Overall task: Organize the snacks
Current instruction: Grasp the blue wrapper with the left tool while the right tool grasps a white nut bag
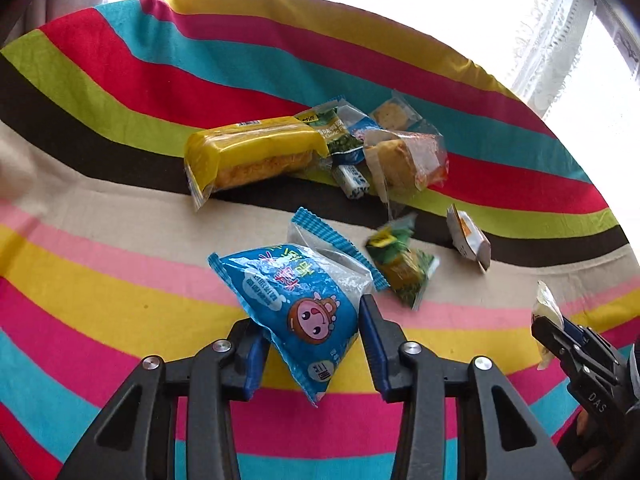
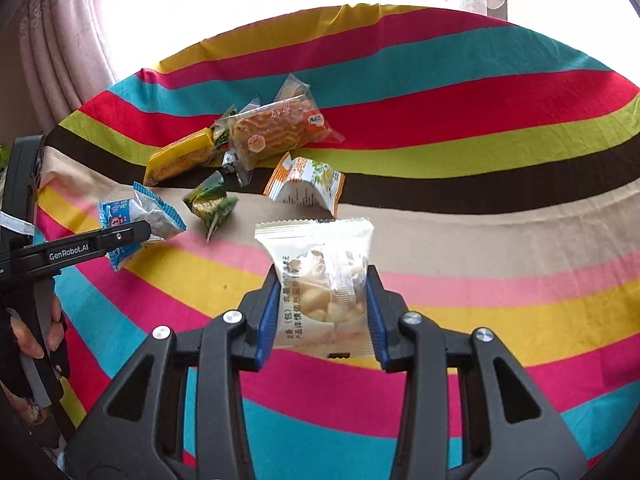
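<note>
My left gripper (image 1: 312,332) is shut on a blue snack packet (image 1: 298,308) with a cartoon face, held above the striped cloth; it also shows at the left of the right wrist view (image 2: 120,220). My right gripper (image 2: 322,300) is shut on a clear white packet (image 2: 320,276) of pale pieces, also seen at the right edge of the left wrist view (image 1: 546,312). Farther back lies a pile: a yellow packet (image 1: 252,152), a noodle-cake packet (image 2: 276,130), a green packet (image 1: 402,266) and an orange-white packet (image 2: 306,184).
The striped cloth (image 2: 480,240) covers the whole table. A blue-checked clear packet (image 1: 336,244) lies behind the held blue one. Small packets (image 1: 390,114) sit in the pile. Curtains (image 2: 60,40) and a bright window are beyond the far edge.
</note>
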`<state>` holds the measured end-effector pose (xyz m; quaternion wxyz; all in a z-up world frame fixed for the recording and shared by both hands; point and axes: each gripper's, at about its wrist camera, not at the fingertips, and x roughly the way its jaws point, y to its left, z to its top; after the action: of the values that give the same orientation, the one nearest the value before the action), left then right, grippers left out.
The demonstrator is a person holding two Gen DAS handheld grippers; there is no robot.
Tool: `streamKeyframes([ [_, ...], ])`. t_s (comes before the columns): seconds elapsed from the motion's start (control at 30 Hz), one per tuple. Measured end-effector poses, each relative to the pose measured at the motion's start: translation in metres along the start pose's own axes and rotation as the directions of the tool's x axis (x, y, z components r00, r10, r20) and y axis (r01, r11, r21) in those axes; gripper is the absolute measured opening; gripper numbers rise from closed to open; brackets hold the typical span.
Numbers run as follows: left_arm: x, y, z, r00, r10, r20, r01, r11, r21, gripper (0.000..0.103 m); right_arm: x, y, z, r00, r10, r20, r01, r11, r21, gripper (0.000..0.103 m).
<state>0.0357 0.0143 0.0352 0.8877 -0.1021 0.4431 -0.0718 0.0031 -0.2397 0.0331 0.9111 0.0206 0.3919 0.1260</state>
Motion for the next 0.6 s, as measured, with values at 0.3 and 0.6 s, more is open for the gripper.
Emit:
streamKeyframes([
  [0.3, -0.045, 0.010, -0.043, 1.000, 0.000, -0.015, 0.000, 1.000, 0.012, 0.043, -0.028, 0.031, -0.029, 1.000, 0.022, -0.018, -0.023, 1.000, -0.015, 0.043],
  [0.6, -0.076, 0.013, -0.077, 1.000, -0.021, -0.024, 0.022, 0.999, 0.030, 0.043, -0.047, 0.070, -0.053, 0.997, 0.065, -0.040, -0.067, 0.996, -0.057, 0.043],
])
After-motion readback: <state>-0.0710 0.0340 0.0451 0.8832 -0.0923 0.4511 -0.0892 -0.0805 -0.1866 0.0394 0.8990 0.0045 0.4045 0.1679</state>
